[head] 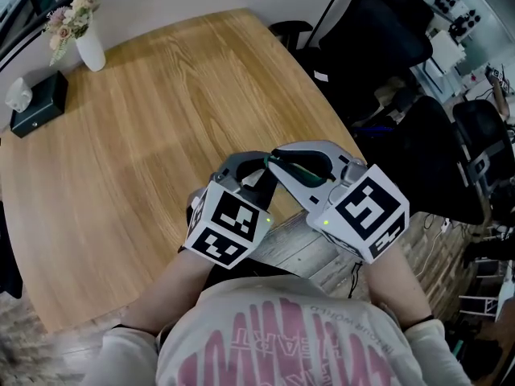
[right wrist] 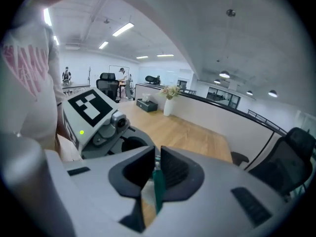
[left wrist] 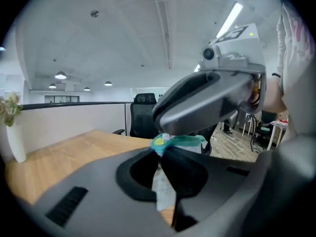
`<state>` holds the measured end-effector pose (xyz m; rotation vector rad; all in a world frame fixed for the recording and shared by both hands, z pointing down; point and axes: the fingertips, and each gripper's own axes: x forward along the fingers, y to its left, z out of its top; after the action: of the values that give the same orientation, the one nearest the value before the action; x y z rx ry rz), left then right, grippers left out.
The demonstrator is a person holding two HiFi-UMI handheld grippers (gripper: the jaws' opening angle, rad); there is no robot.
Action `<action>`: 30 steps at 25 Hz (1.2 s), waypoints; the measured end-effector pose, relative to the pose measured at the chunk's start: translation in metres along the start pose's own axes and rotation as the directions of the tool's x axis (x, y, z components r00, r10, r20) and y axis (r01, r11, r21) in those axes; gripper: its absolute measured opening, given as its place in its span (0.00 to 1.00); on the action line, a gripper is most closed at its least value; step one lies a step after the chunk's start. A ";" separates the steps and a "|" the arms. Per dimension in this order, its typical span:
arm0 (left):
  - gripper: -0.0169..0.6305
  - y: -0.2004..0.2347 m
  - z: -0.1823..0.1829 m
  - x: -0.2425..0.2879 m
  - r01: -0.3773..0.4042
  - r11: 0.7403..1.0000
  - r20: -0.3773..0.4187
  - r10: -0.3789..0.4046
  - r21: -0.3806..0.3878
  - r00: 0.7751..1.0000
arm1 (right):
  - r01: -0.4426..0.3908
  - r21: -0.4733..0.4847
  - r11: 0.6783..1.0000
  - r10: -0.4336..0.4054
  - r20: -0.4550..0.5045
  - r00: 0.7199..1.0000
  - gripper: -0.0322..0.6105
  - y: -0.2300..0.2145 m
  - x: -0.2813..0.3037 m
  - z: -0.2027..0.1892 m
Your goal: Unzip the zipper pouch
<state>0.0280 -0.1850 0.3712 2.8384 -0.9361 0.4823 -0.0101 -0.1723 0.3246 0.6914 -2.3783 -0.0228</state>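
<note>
Over the near edge of the wooden table [head: 145, 151], the left gripper [left wrist: 162, 169] pinches the teal-and-white zipper pouch [left wrist: 182, 140]. The right gripper [right wrist: 155, 174] is clamped on its green edge.

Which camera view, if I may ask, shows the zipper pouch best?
The left gripper view: the zipper pouch shows its teal edge and pale fabric, pinched by the left gripper. The right gripper view shows only a thin green edge; the head view, barely a green sliver.

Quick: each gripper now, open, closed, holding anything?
Left gripper: jaws closed on the teal-and-white fabric pouch.
Right gripper: jaws closed on a thin green strip.
</note>
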 end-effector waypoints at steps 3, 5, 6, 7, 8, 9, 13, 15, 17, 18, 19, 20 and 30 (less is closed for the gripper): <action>0.06 0.010 0.007 -0.006 -0.015 0.999 0.029 0.016 -0.037 0.999 | 0.027 0.043 0.999 -0.029 0.052 0.998 0.11 -0.004 -0.007 0.004; 0.06 0.013 0.011 -0.008 -0.017 0.998 0.044 0.020 -0.058 0.999 | 0.046 0.074 0.996 -0.053 0.097 0.994 0.11 -0.006 -0.009 0.007; 0.06 0.013 0.013 -0.009 -0.015 0.997 0.052 0.019 -0.072 0.998 | 0.054 0.087 0.995 -0.064 0.118 0.991 0.11 -0.006 -0.010 0.008; 0.06 0.013 0.015 -0.010 -0.013 0.996 0.061 0.019 -0.084 0.998 | 0.062 0.094 0.994 -0.075 0.137 0.988 0.11 -0.007 -0.012 0.010; 0.06 0.014 0.016 -0.011 -0.013 0.996 0.067 0.019 -0.093 0.998 | 0.071 0.097 0.993 -0.085 0.153 0.985 0.11 -0.007 -0.013 0.012; 0.06 0.014 0.018 -0.012 -0.013 0.995 0.073 0.020 -0.099 0.997 | 0.078 0.099 0.992 -0.094 0.165 0.982 0.10 -0.007 -0.014 0.014; 0.06 0.018 0.019 -0.014 0.007 0.989 0.096 0.007 -0.147 0.995 | 0.064 0.133 0.989 -0.089 0.192 0.977 0.06 -0.007 -0.015 0.017; 0.06 0.019 0.020 -0.015 0.004 0.988 0.100 0.011 -0.154 0.995 | 0.047 0.161 0.986 -0.079 0.199 0.977 0.05 -0.008 -0.015 0.018; 0.06 0.020 0.022 -0.015 -0.002 0.988 0.103 0.018 -0.154 0.995 | 0.040 0.187 0.982 -0.079 0.208 0.975 0.05 -0.010 -0.016 0.018; 0.06 0.020 0.023 -0.015 -0.005 0.988 0.103 0.022 -0.155 0.994 | 0.039 0.199 0.979 -0.082 0.212 0.974 0.05 -0.011 -0.016 0.019; 0.06 0.021 0.023 -0.014 -0.009 0.988 0.105 0.026 -0.156 0.994 | 0.040 0.216 0.975 -0.088 0.216 0.972 0.05 -0.012 -0.017 0.019; 0.06 0.021 0.024 -0.014 -0.014 0.987 0.107 0.031 -0.160 0.994 | 0.039 0.244 0.969 -0.095 0.221 0.971 0.05 -0.013 -0.017 0.019; 0.05 0.045 0.023 -0.025 -0.094 0.957 0.159 0.142 -0.275 0.977 | 0.035 0.476 0.879 -0.159 0.223 0.962 0.04 -0.030 -0.020 0.010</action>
<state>-0.0115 -0.2124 0.3414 2.6225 -1.1141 0.1028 0.0112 -0.1905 0.2997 1.0935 -2.6187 0.4644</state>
